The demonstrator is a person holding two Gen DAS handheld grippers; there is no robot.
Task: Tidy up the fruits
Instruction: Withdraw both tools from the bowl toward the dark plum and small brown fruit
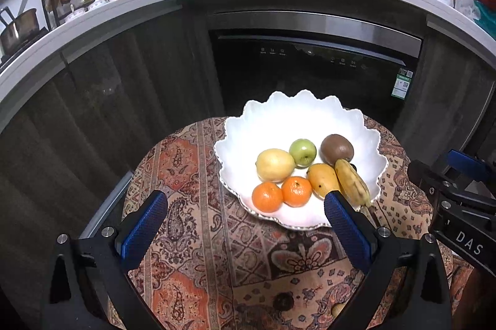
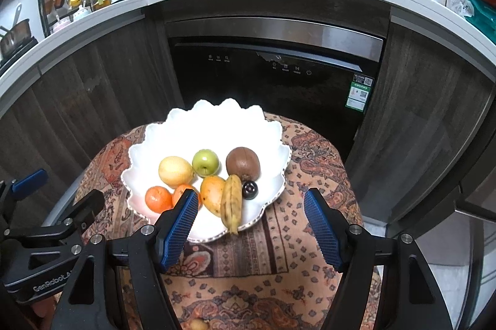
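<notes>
Nearest the cameras, the left gripper (image 1: 245, 215) hung above the patterned worktop (image 1: 198, 237) with its blue fingers (image 1: 145, 224) spread wide and nothing between them. The right gripper (image 2: 251, 221) was likewise spread and empty, just short of the near rim of the white scalloped bowl (image 2: 217, 119).

In the bowl, the banana (image 2: 232, 202) lay with its long axis running near to far, its stem end over the near rim. Just left of it, touching, the mango (image 2: 212, 193) lay tilted the same way. Two oranges (image 1: 268, 196) sat side by side at the near left. A dark cherry (image 2: 249, 189) sat right of the banana. Farther back stood the lemon (image 2: 175, 171), long axis left to right, the green apple (image 2: 205, 162) and the kiwi (image 2: 242, 164).
</notes>
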